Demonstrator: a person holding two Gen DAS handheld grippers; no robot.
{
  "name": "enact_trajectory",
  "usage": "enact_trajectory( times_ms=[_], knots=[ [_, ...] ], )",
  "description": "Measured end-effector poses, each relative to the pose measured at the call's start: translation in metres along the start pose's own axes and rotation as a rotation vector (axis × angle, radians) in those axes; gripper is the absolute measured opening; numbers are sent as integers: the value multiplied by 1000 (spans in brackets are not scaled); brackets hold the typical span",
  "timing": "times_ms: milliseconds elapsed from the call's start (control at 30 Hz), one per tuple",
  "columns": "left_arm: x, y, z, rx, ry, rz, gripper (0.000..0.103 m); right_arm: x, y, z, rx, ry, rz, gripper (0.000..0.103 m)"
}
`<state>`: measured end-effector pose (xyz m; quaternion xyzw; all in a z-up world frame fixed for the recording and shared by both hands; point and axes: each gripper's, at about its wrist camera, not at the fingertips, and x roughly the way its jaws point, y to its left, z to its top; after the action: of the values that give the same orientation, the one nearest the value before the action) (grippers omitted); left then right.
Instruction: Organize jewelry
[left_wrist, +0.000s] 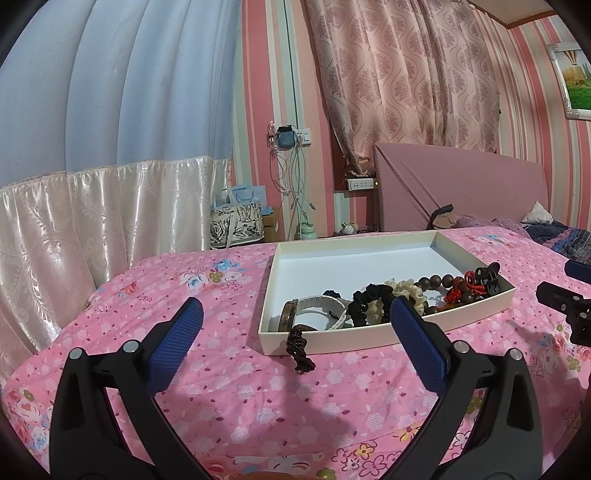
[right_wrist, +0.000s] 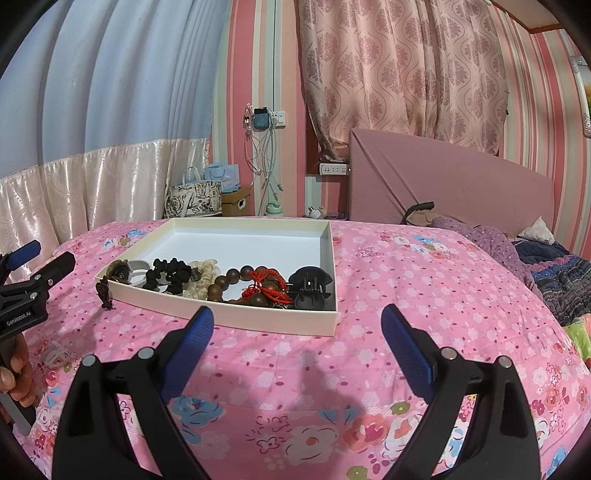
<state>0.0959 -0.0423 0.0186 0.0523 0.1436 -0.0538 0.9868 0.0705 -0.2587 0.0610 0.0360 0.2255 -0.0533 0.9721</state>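
Observation:
A shallow white box (left_wrist: 369, 336) (right_wrist: 236, 315) lies on the pink floral bed. Along its near side lie a white-strapped watch (left_wrist: 317, 308) (right_wrist: 127, 271), a black scrunchie (left_wrist: 371, 295) (right_wrist: 168, 275), a cream scrunchie (left_wrist: 408, 290) (right_wrist: 201, 273), a brown bead bracelet with red cord (left_wrist: 454, 290) (right_wrist: 258, 286) and a black claw clip (left_wrist: 487, 275) (right_wrist: 310, 288). A dark braided tassel (left_wrist: 299, 349) (right_wrist: 105, 293) hangs over the box's near wall onto the bed. My left gripper (left_wrist: 295, 314) is open and empty just before the box. My right gripper (right_wrist: 297, 321) is open and empty near the box's right corner.
The pink floral bedspread (left_wrist: 229, 387) (right_wrist: 424, 280) spreads around the box. A pink headboard (right_wrist: 461, 184) and rumpled dark bedding (right_wrist: 554, 266) lie to the right. Bags (left_wrist: 236, 221) and hanging cables (left_wrist: 291, 184) stand past the far edge. A pale curtain (left_wrist: 92, 147) hangs left.

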Motion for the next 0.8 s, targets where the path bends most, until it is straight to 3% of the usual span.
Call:
enact_trajectory(
  times_ms=[800],
  knots=[
    [2, 0, -2, -3, 22, 23, 100, 4, 3, -1, -23, 21, -20, 92]
  ],
)
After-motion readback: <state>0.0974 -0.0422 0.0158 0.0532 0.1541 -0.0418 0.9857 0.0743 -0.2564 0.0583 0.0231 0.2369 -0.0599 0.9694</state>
